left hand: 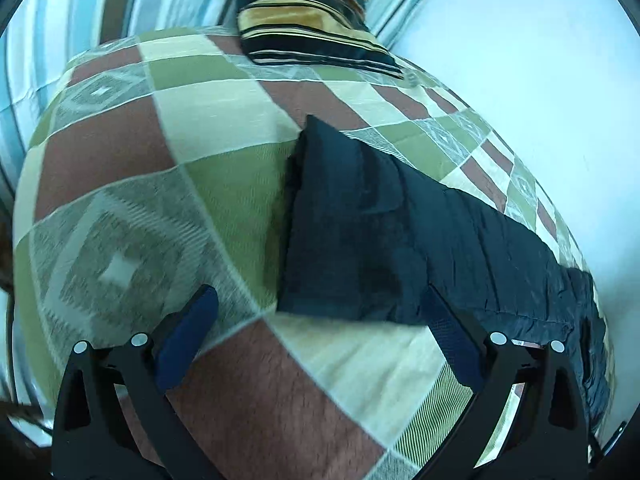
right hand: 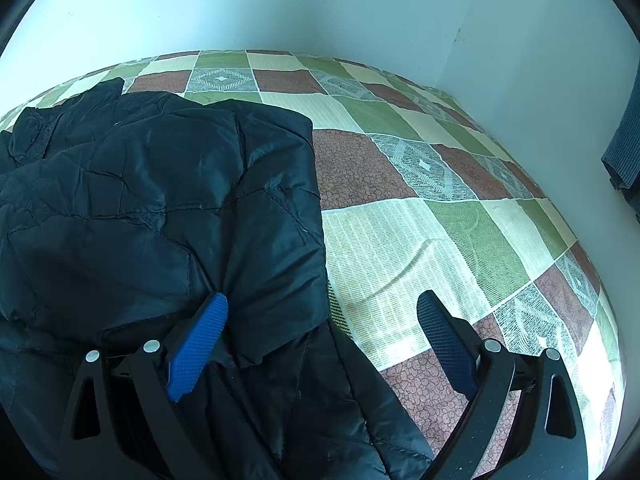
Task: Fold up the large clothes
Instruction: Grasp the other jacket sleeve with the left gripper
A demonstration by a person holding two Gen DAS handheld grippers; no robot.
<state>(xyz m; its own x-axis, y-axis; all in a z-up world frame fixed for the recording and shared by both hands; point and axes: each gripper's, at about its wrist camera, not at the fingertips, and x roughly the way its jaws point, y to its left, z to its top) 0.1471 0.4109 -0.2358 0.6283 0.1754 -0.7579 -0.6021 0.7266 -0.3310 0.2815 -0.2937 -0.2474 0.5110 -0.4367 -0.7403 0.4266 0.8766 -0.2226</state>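
Note:
A dark navy quilted jacket (left hand: 400, 232) lies folded on a checked bedspread (left hand: 120, 184). In the left wrist view my left gripper (left hand: 320, 300) hovers open just in front of the jacket's near corner, nothing between its blue pads (left hand: 188, 336). In the right wrist view the same jacket (right hand: 160, 208) fills the left half, a folded flap lying over the lower layer. My right gripper (right hand: 324, 304) is open and straddles the jacket's right edge, its left pad (right hand: 198, 344) resting on the fabric, its right pad (right hand: 444, 340) over the bedspread (right hand: 420, 240).
A striped gold and black cushion (left hand: 308, 12) sits at the far end of the bed, with striped blue curtains (left hand: 48, 52) behind it. A white wall (right hand: 280, 4) borders the bed's far side. Dark cloth (right hand: 628, 148) hangs at the right edge.

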